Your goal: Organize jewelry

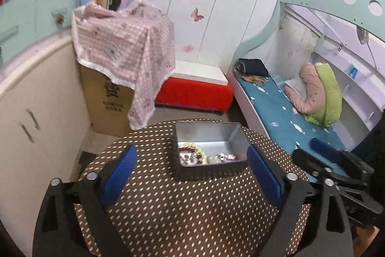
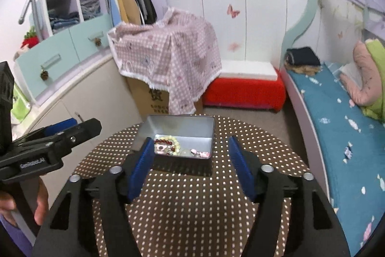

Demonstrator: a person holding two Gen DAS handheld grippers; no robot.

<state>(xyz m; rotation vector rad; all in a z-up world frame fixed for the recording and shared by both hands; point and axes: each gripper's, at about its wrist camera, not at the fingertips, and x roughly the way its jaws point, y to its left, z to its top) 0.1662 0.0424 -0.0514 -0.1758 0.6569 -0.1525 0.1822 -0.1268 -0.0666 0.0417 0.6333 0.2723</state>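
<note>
Item 1, tin [image 1: 209,136]: open metal box, lid absent, standing on the far half of the dotted round surface [image 1: 192,208]. I judge it sits there, central, so both tools can reach it.

Item 2, jewelry [image 1: 192,154]: pale bead bracelet, dark red bead loop and small pink pieces, all bunched in the tin's near end; the far end is bare metal. None lies on the surface, so I judge the gathering mostly done.

Item 3, left hand-held gripper [image 1: 192,168]: fingers wide apart, holding nothing, hovering near the tin's near wall, framing it.

Item 4, right hand-held gripper [image 2: 191,163]: fingers apart, empty, aimed at the tin's near right part, left pad [image 2: 142,168] just beside the tin's near corner.

Item 5, bed [image 2: 336,136]: right of the surface, not involved.
</note>
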